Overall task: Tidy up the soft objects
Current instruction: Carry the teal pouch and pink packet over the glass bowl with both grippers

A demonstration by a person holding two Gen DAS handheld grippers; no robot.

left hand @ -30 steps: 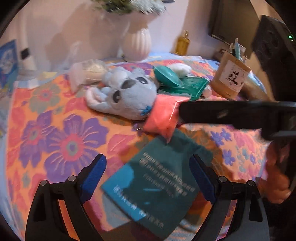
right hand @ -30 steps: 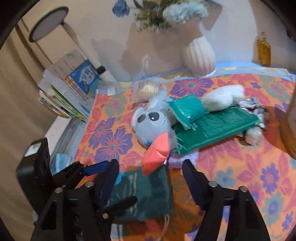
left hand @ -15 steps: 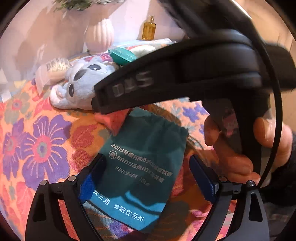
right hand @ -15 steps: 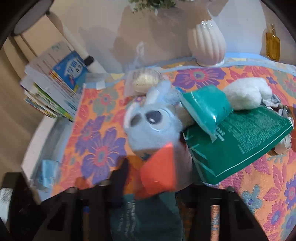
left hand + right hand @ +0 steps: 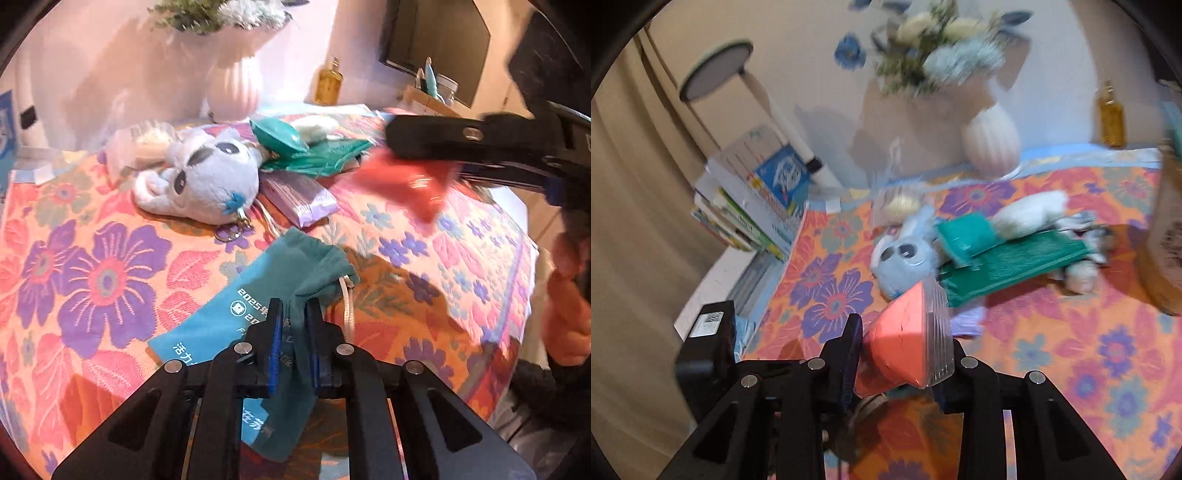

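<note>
My left gripper (image 5: 294, 314) is shut on a fold of the teal drawstring pouch (image 5: 266, 291), which lies on the flowered cloth. My right gripper (image 5: 899, 332) is shut on a pink-orange plastic packet (image 5: 908, 343) and holds it above the cloth; the packet (image 5: 410, 184) and the right gripper's black arm (image 5: 480, 147) also show in the left wrist view. A light blue plush toy (image 5: 207, 181) (image 5: 905, 258), a teal pack (image 5: 280, 136) and a green sachet (image 5: 1008, 262) lie in a pile behind. A lilac tissue pack (image 5: 299, 197) lies beside the plush.
A white ribbed vase (image 5: 990, 147) with flowers and an amber bottle (image 5: 1112, 118) stand at the back. Stacked books (image 5: 750, 206) lean at the left edge. A brown paper-wrapped container (image 5: 1167, 240) stands at the right. A clear bag with a bun (image 5: 144, 144) lies behind the plush.
My left gripper closed on the teal pouch. My right gripper closed on the pink-orange packet, lifted it off the pile and carried it to the right, uncovering the lilac pack.
</note>
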